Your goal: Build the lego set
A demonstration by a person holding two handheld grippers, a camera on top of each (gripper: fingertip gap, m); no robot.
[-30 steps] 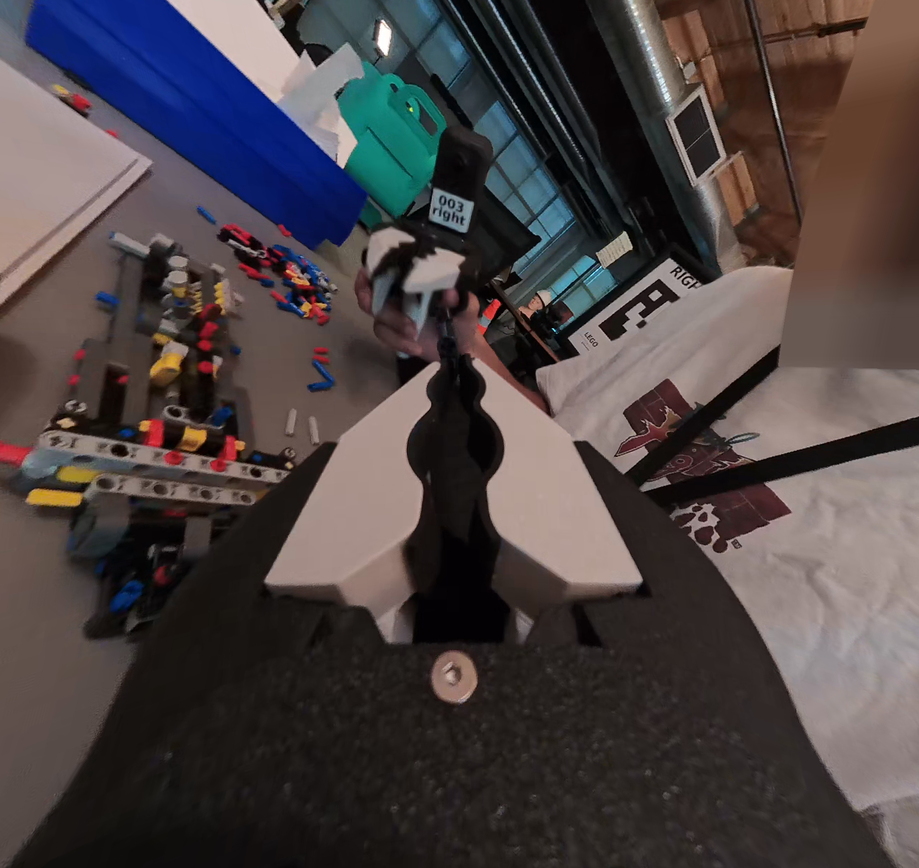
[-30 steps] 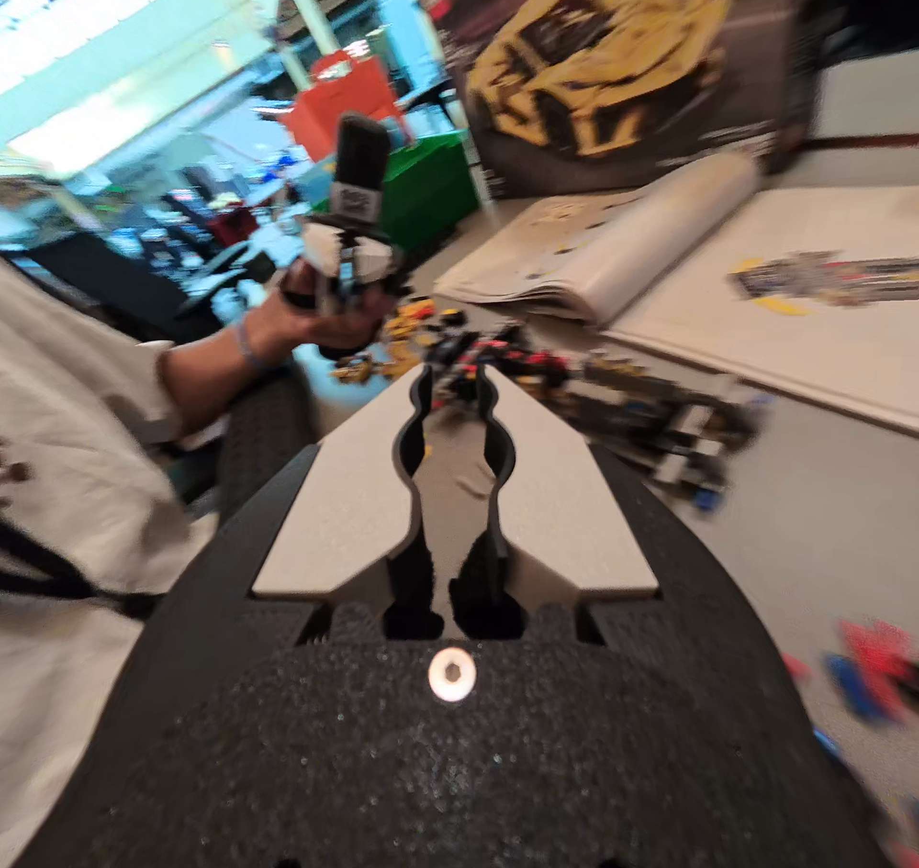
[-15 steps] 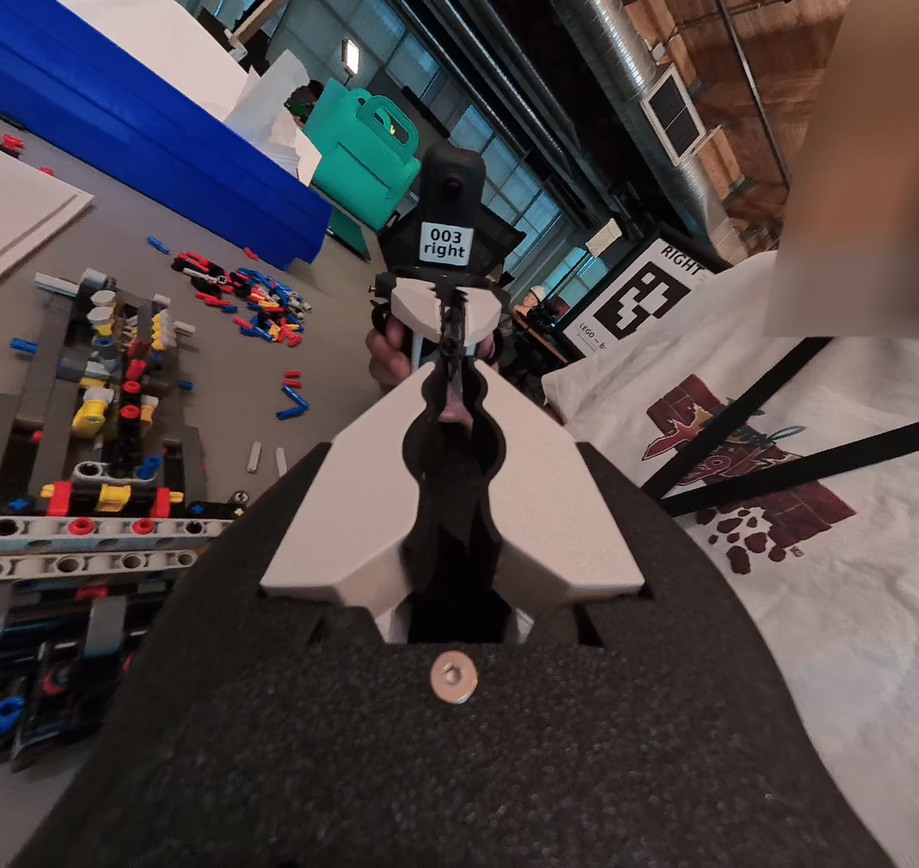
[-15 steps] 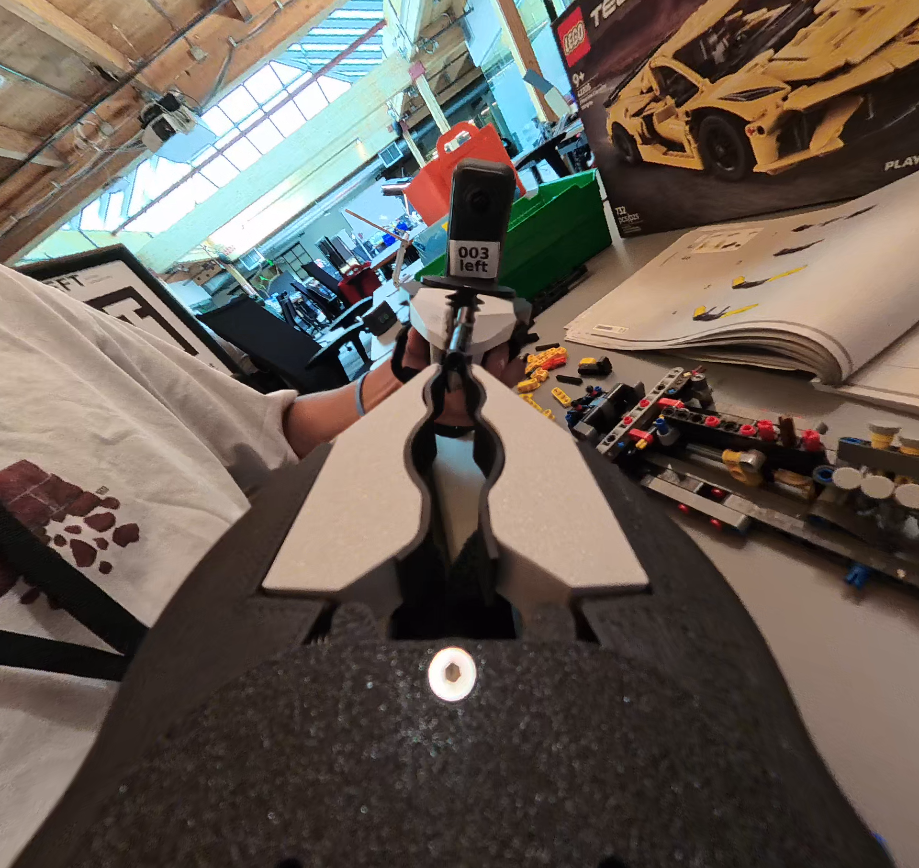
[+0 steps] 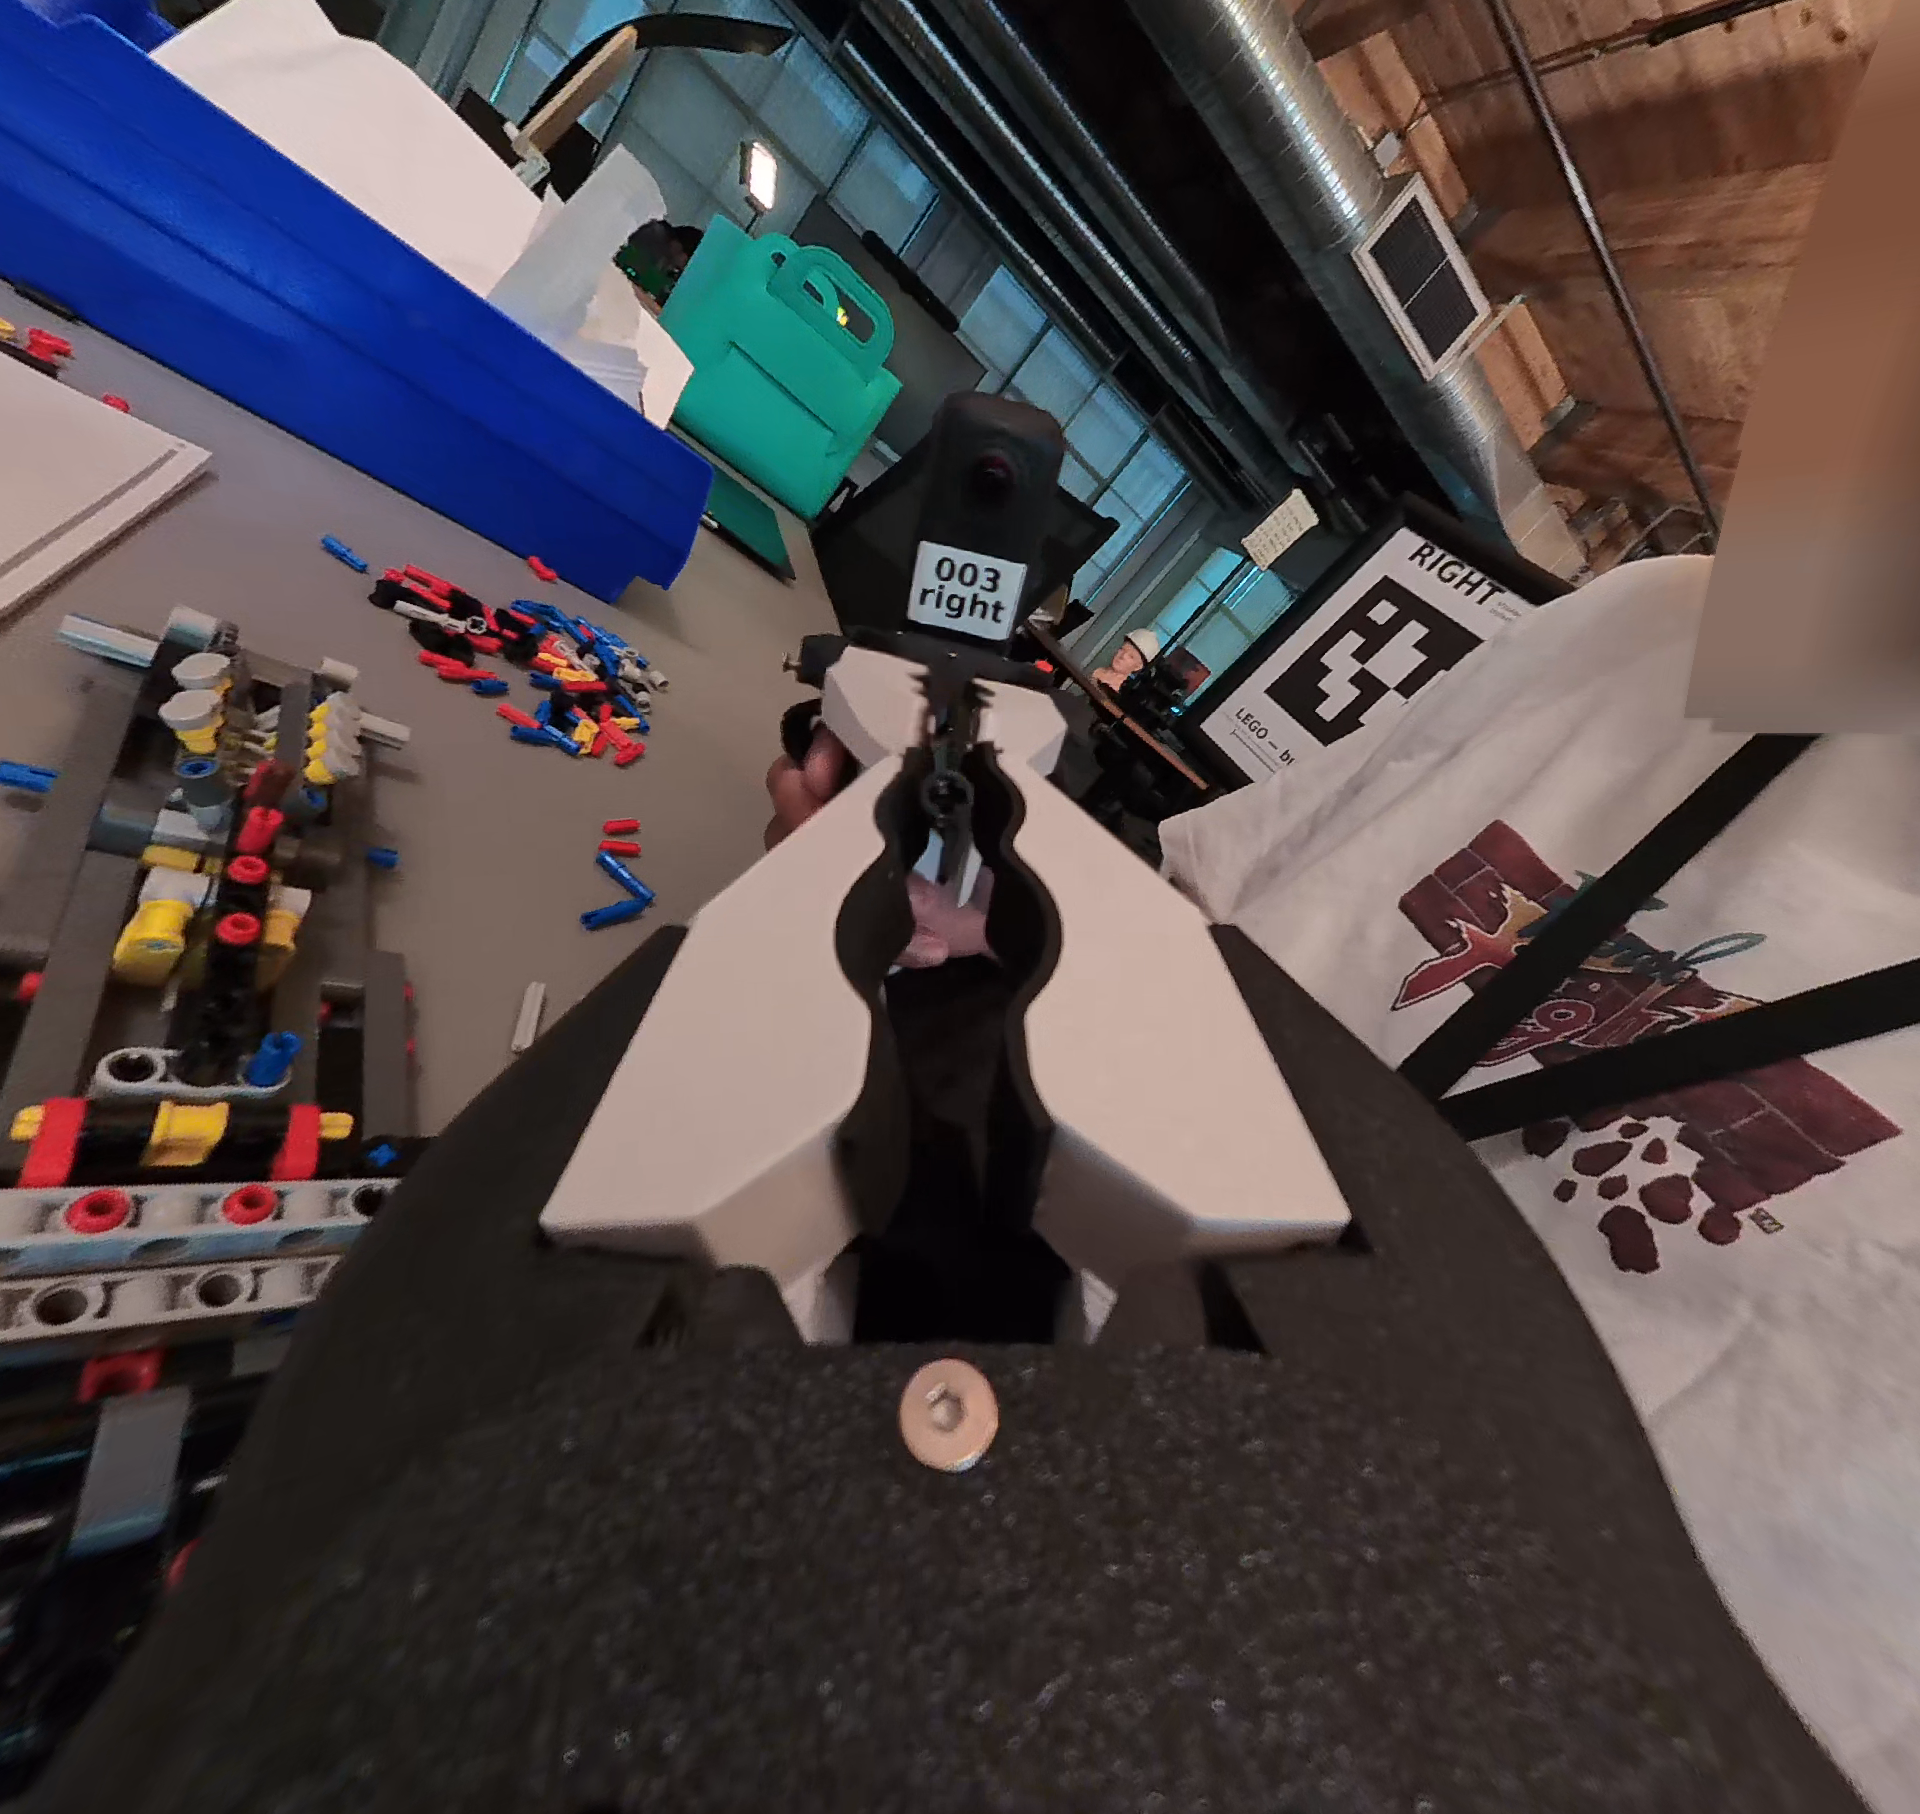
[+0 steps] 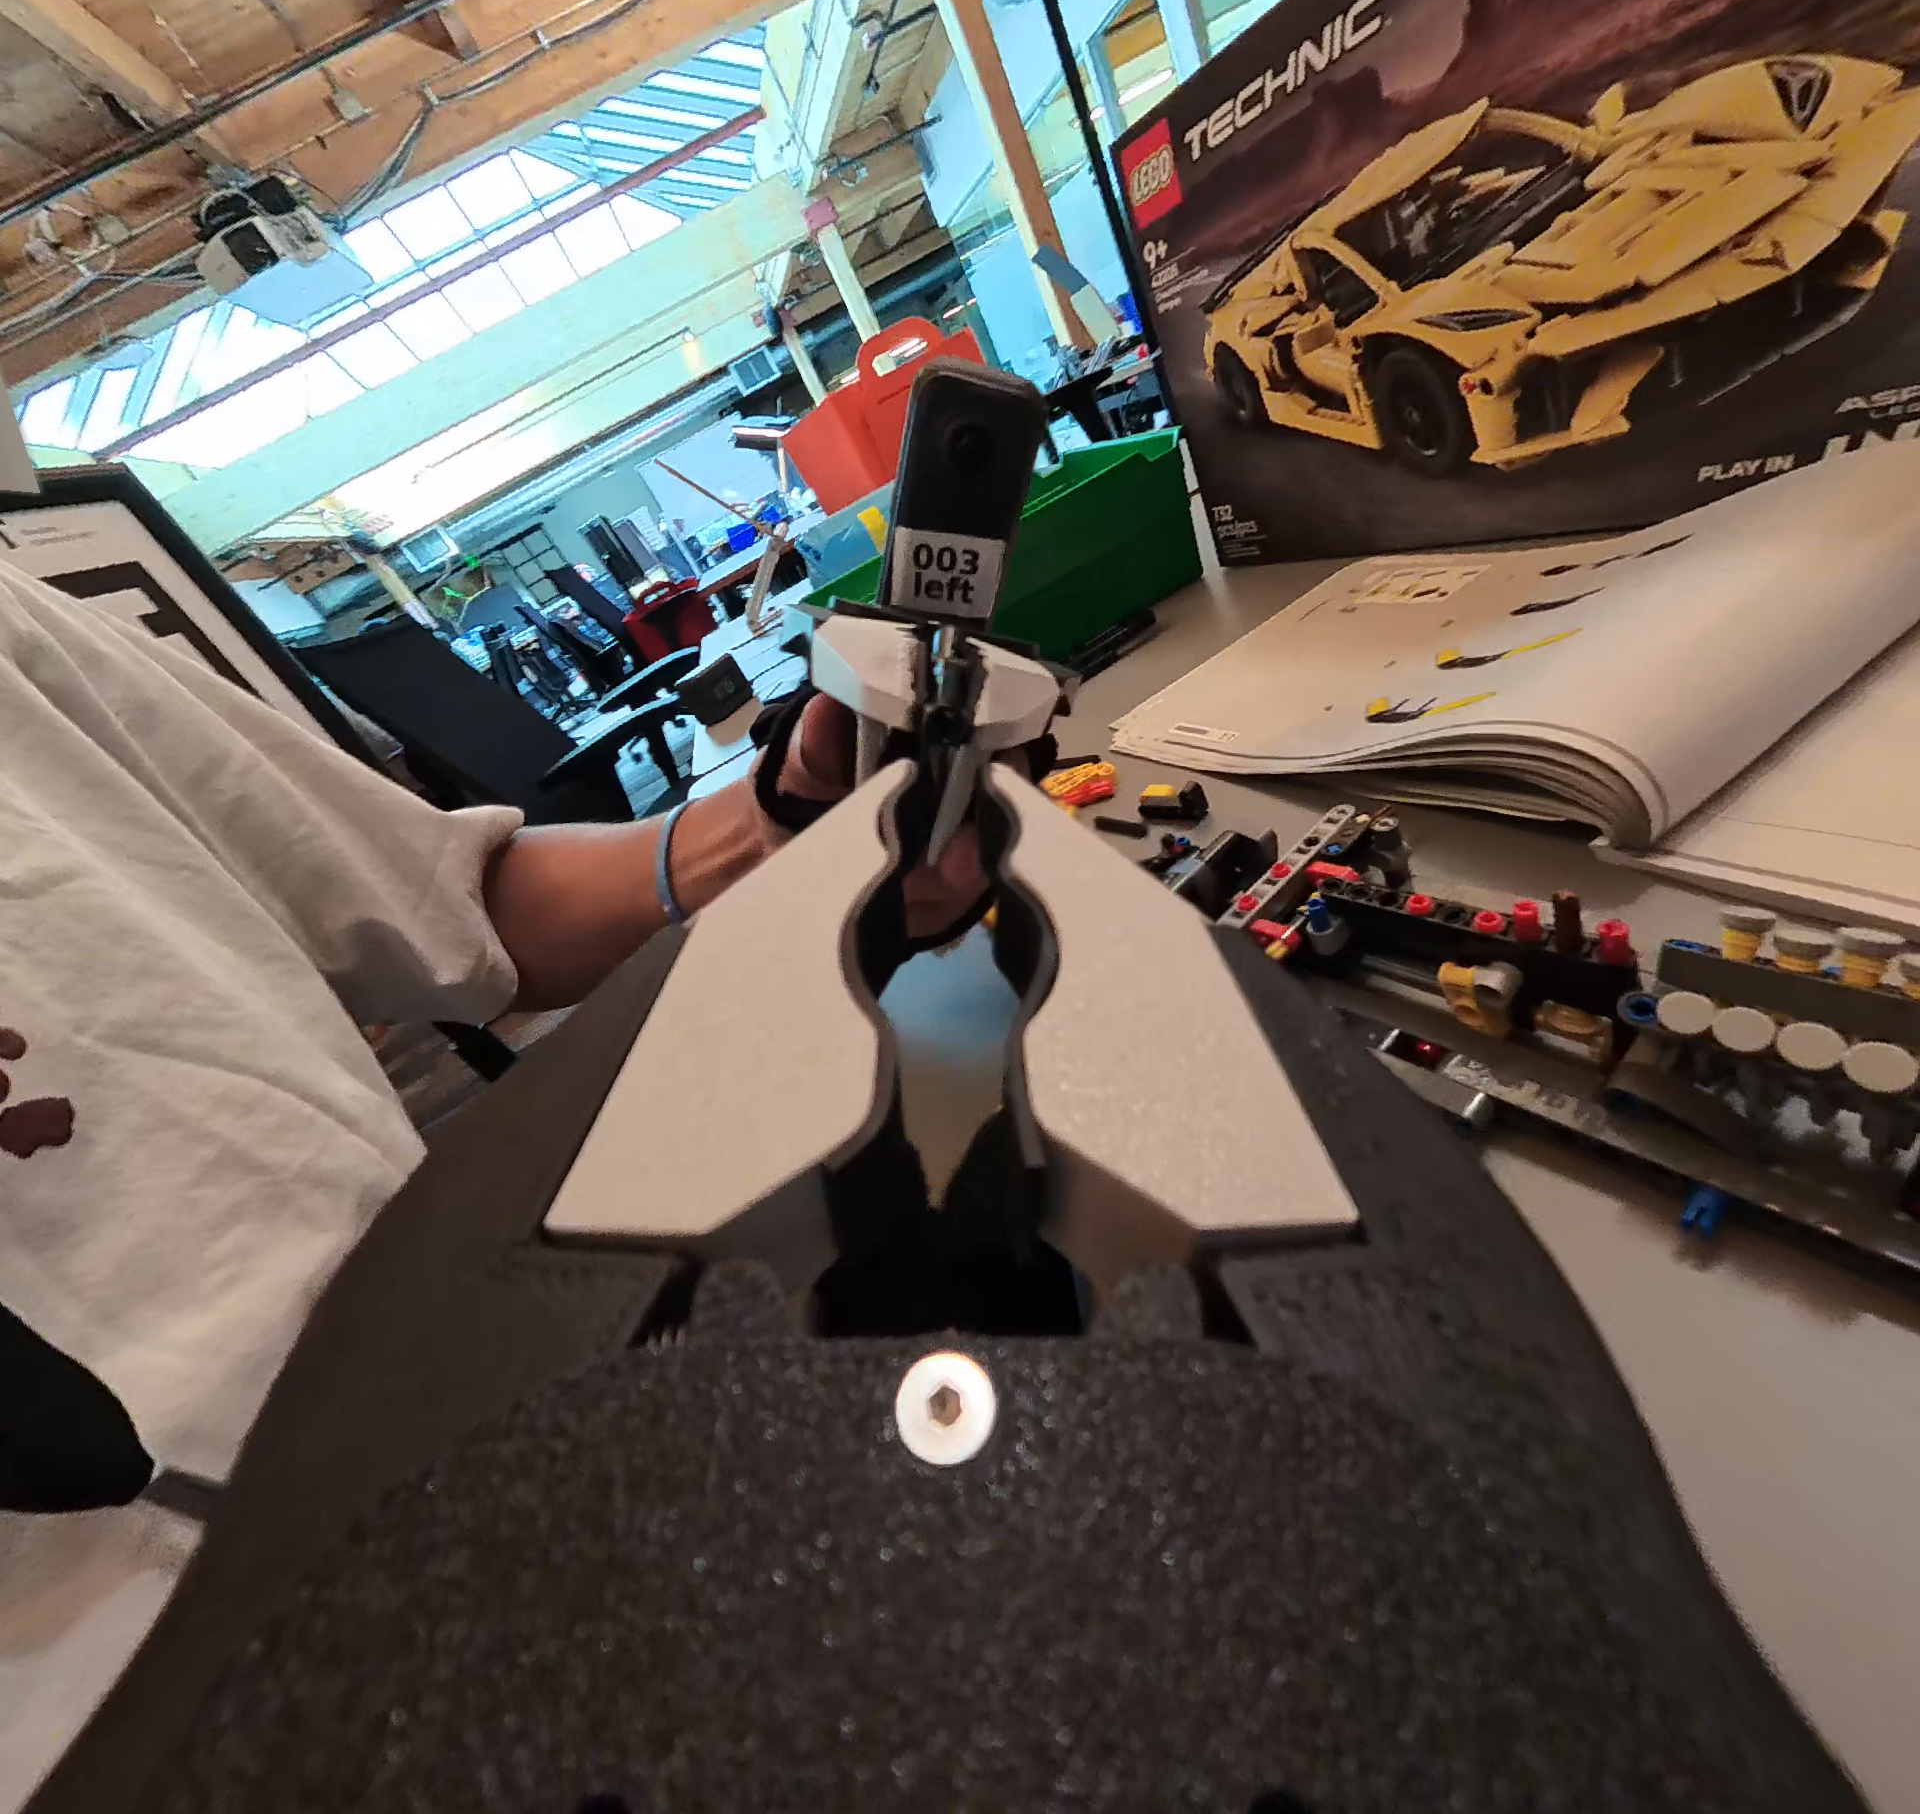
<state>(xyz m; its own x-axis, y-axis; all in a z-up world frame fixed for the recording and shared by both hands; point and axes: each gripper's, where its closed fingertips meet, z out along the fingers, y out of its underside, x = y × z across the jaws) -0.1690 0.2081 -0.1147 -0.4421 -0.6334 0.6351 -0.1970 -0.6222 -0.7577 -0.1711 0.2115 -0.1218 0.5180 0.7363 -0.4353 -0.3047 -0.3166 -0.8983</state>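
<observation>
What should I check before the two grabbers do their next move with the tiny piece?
1. Left gripper jaws pinching the small dark piece: ok.
2. Right gripper lined up tip to tip with the left one, both up off the table: ok.
3. Right gripper's jaws also holding a piece: cannot tell, the tips overlap.
4. Half-built car frame lying flat on the table: ok.
5. Instruction book open beside the frame: ok.
6. Loose parts pile on the table, apart from the frame: ok.
</observation>
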